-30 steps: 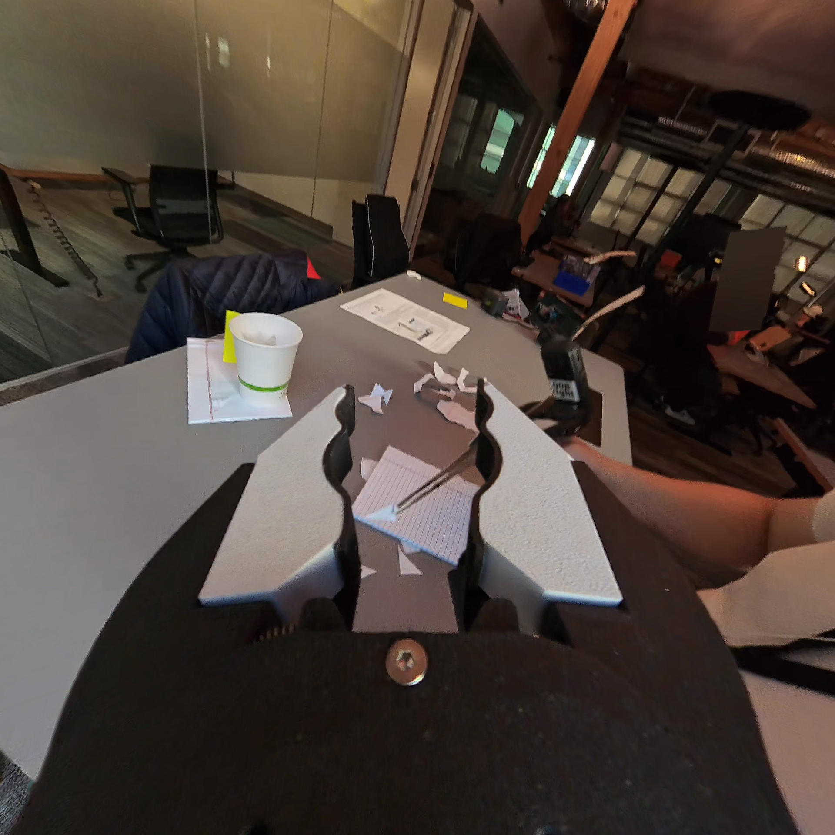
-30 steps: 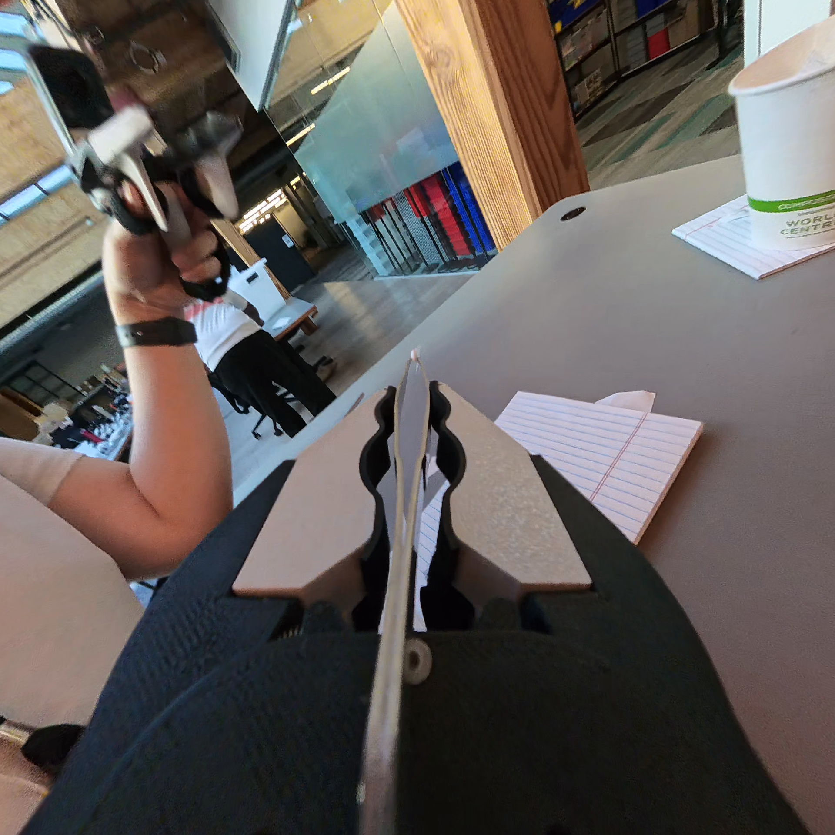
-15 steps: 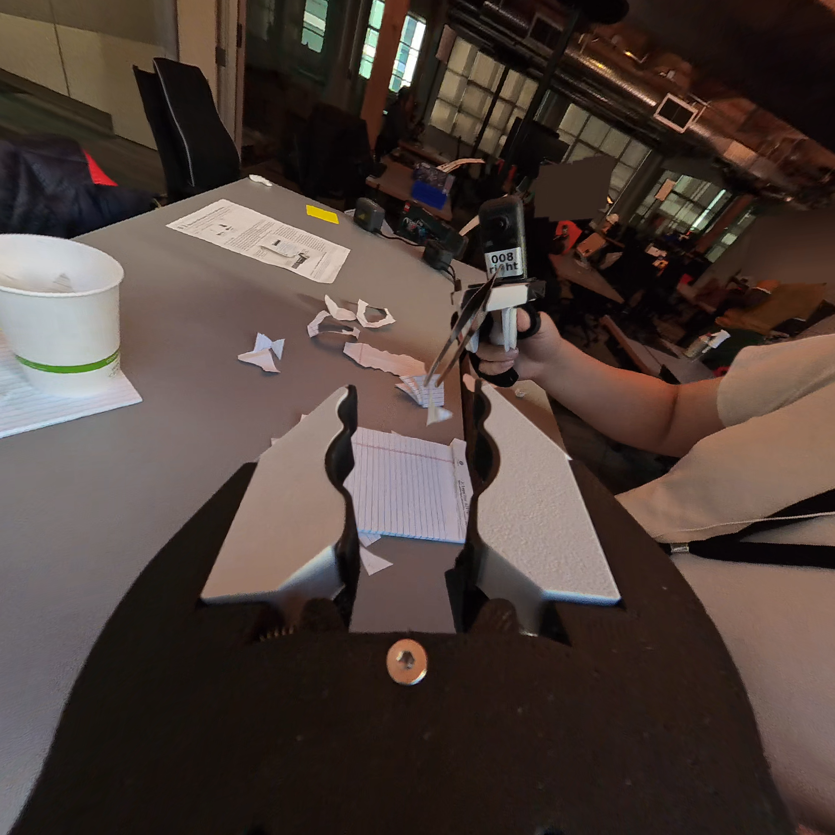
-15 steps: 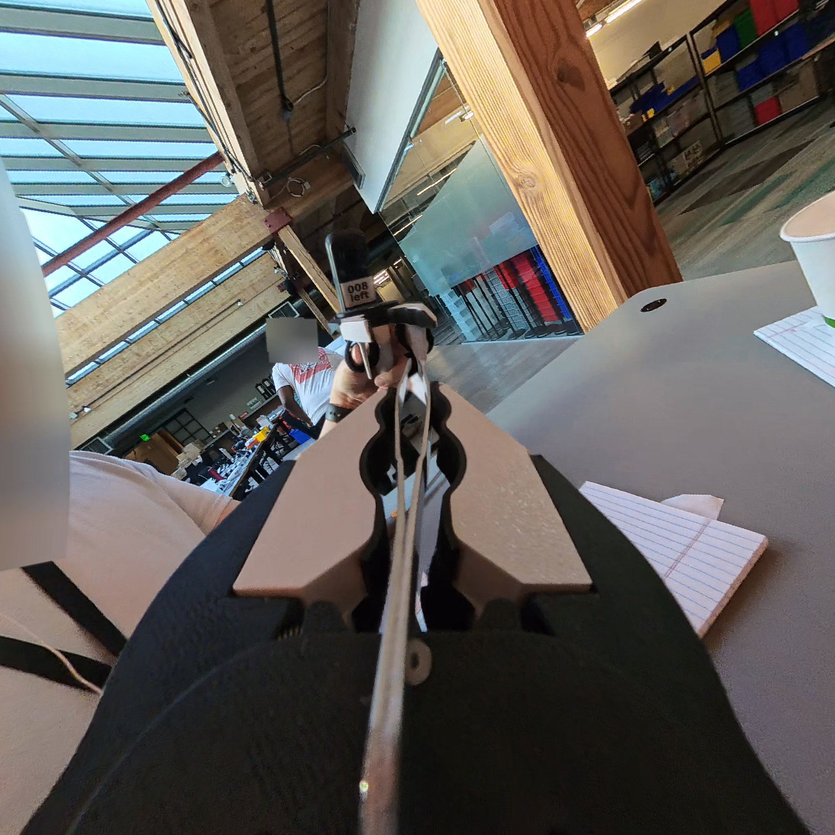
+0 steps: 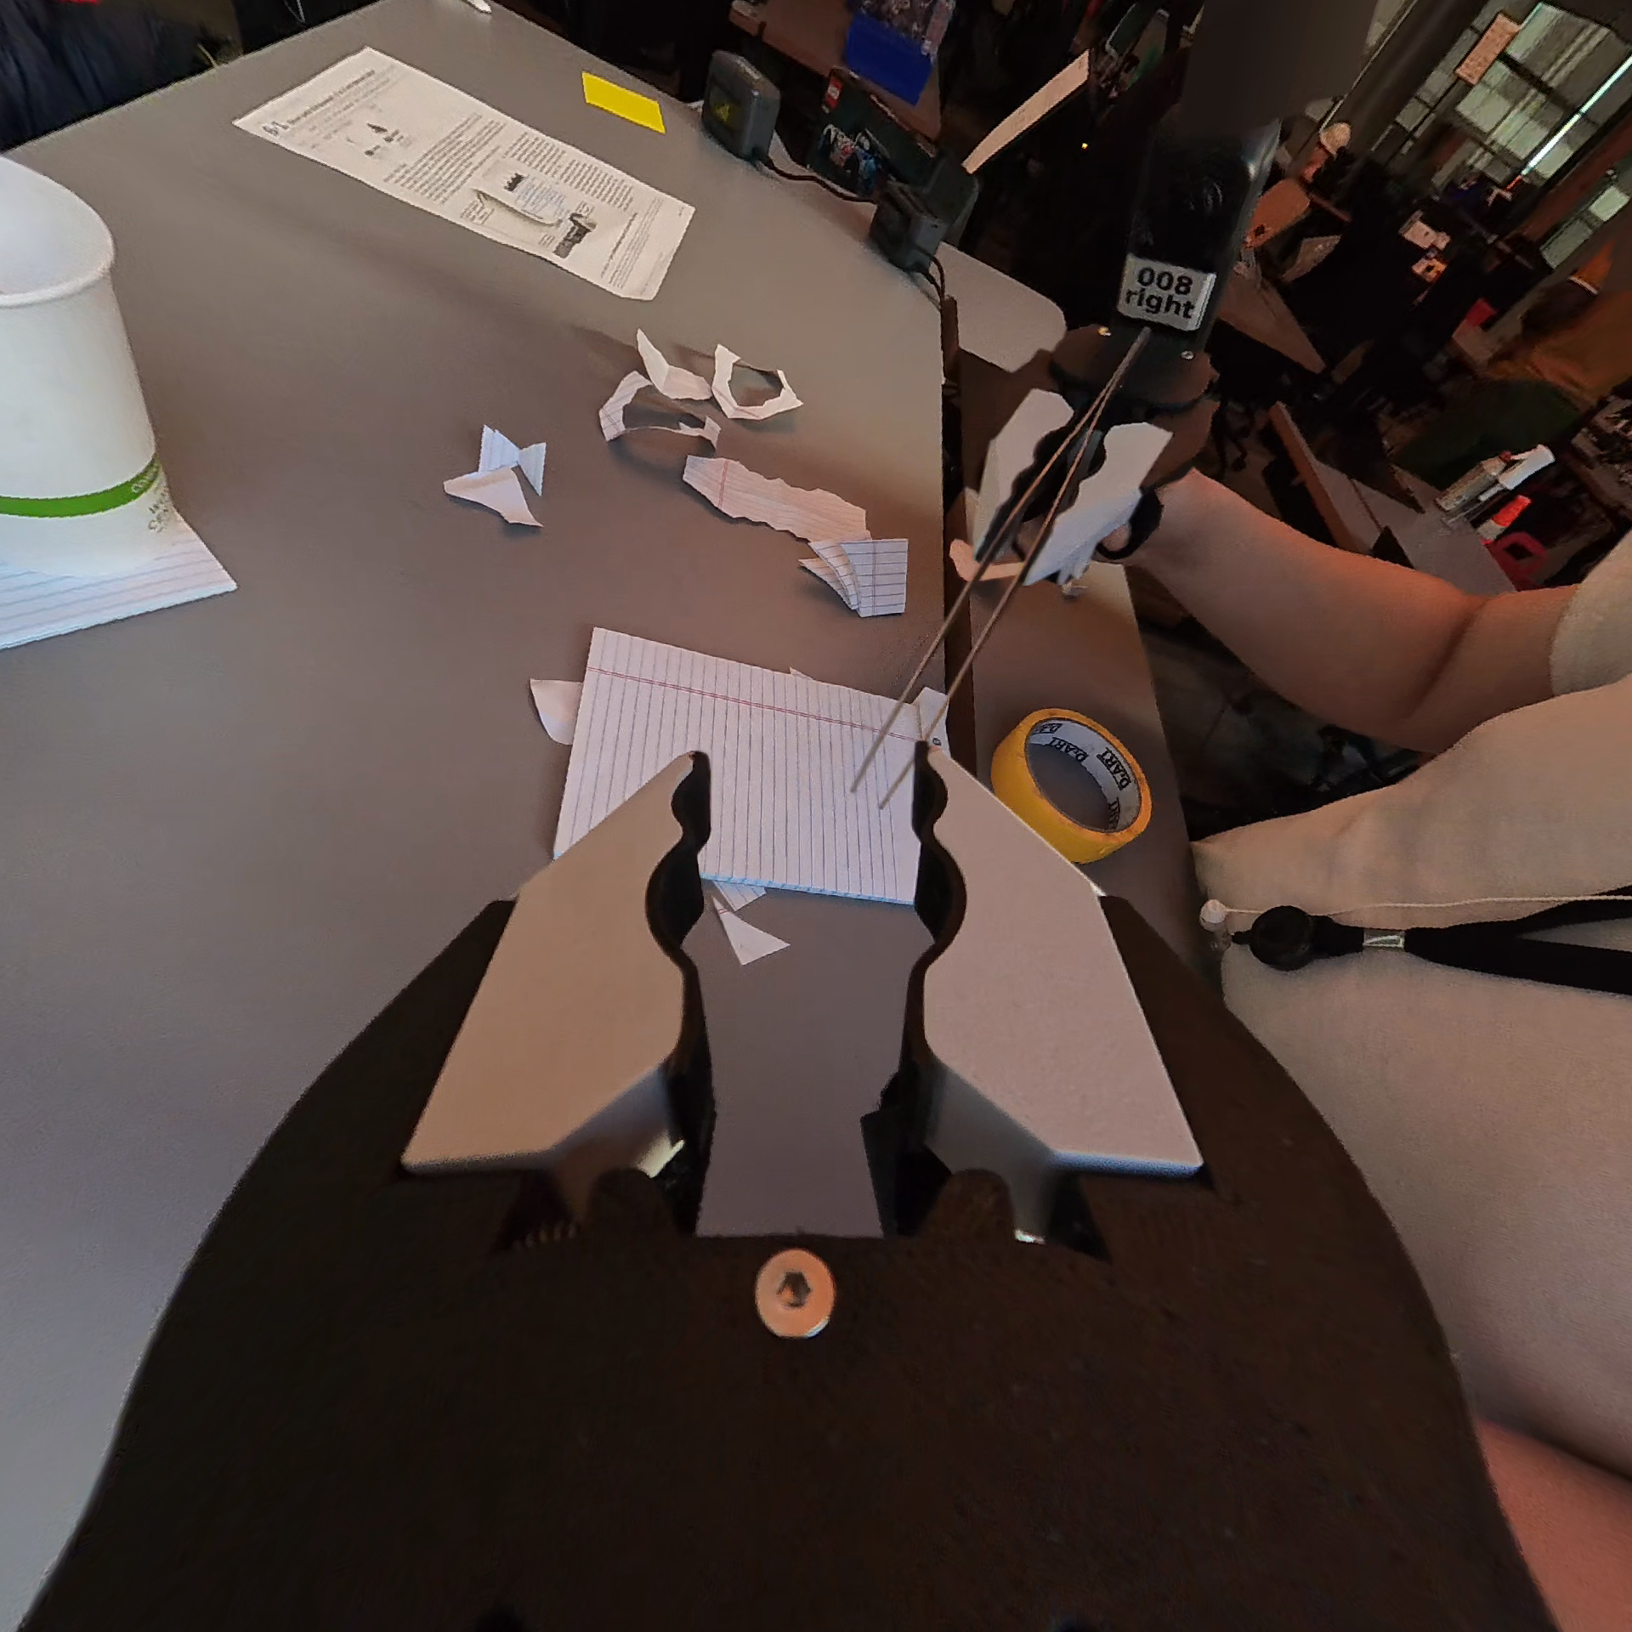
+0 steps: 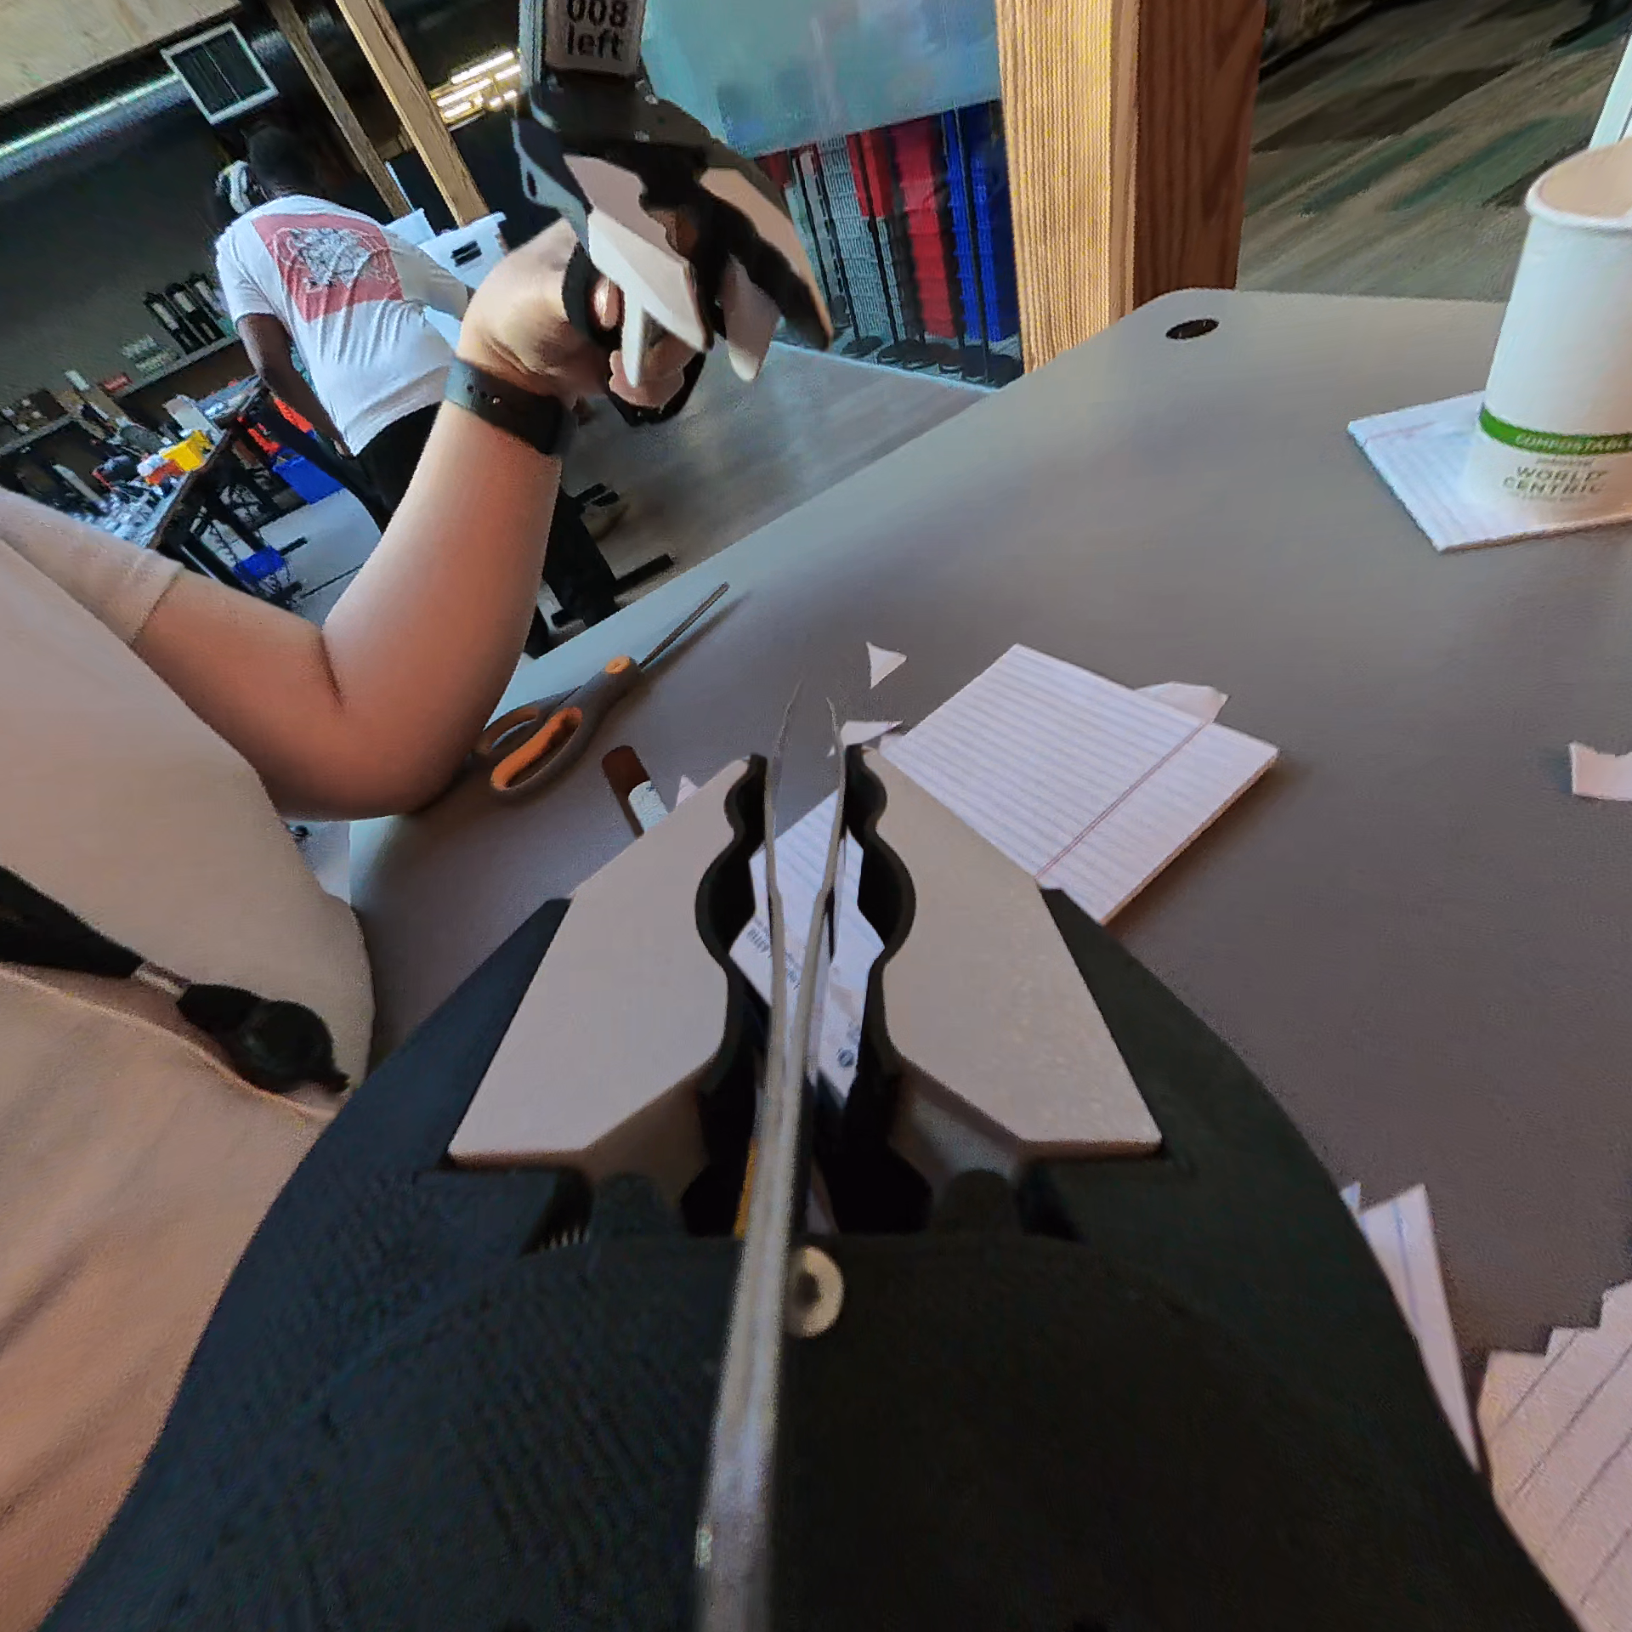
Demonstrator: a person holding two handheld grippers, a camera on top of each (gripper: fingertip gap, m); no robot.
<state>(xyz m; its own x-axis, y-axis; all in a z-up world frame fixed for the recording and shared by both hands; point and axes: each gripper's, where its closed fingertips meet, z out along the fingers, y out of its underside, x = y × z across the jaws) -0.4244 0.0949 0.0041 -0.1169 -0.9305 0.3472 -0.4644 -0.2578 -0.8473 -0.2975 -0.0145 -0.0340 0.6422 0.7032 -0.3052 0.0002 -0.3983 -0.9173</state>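
My left gripper (image 5: pixel 810 759) is open and empty, held above a white lined notepad (image 5: pixel 751 777) on the grey table (image 5: pixel 309 706). My right gripper (image 6: pixel 804 764) is shut on thin metal tweezers (image 6: pixel 777 971). The tweezers (image 5: pixel 998 600) reach down over the pad's near right corner, their tips a little apart with nothing between them. Small paper scraps (image 6: pixel 883 658) lie just beyond the tips. The right gripper (image 5: pixel 1060 521) shows at the table's right edge. The left gripper (image 6: pixel 693 353) shows raised at upper left. The pad (image 6: pixel 1077 786) lies right of the tweezers.
Torn paper scraps (image 5: pixel 768 503) lie beyond the pad. A white paper cup (image 5: pixel 62 397) stands on lined paper at left. A yellow tape roll (image 5: pixel 1073 786) lies right of the pad, a printed sheet (image 5: pixel 468 168) far back. Orange-handled scissors (image 6: pixel 565 715) lie by the person's elbow. Spacing between my two grippers at the tips: around 20 cm.
The tweezers were raised with a paper scrap pinched in their tips; now they are lowered over the pad with tips apart and no scrap. The left gripper has tilted down toward the table.
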